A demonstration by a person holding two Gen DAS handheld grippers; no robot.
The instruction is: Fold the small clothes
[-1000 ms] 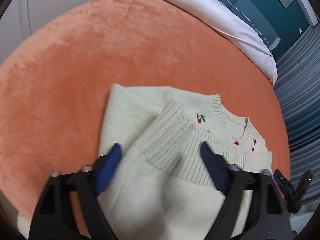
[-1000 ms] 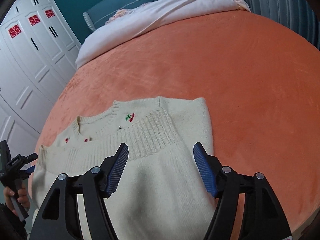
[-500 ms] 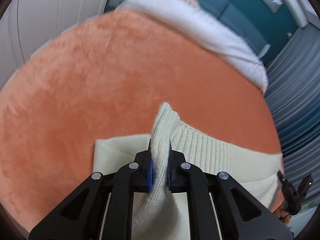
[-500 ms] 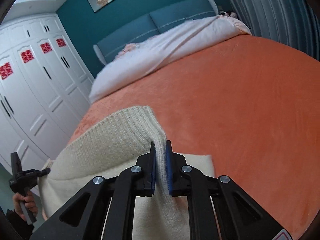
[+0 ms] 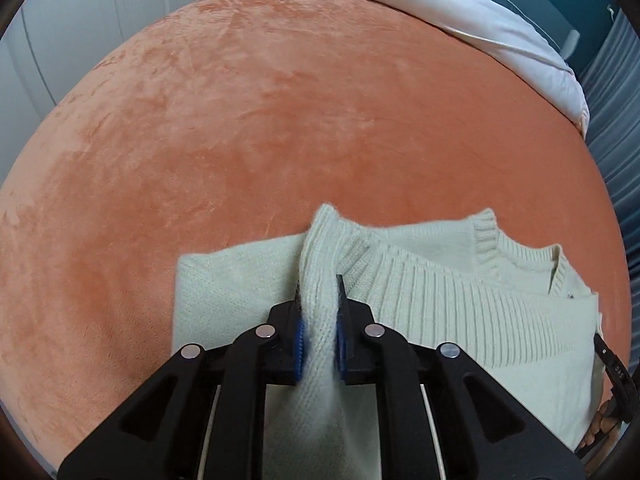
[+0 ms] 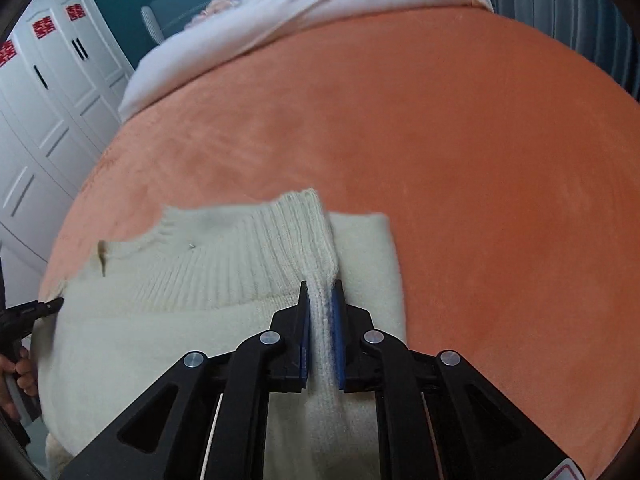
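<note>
Lifted off the orange bed since a second ago and carried toward the collar, sweater hem now pinched in both clamped hand-held grippers, left, right, long axis spanning them.

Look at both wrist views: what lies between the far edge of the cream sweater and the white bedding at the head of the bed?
Only bare orange blanket separates the sweater from the white bedding; nothing rests on that stretch. The left wrist view and the right wrist view both show it.
</note>
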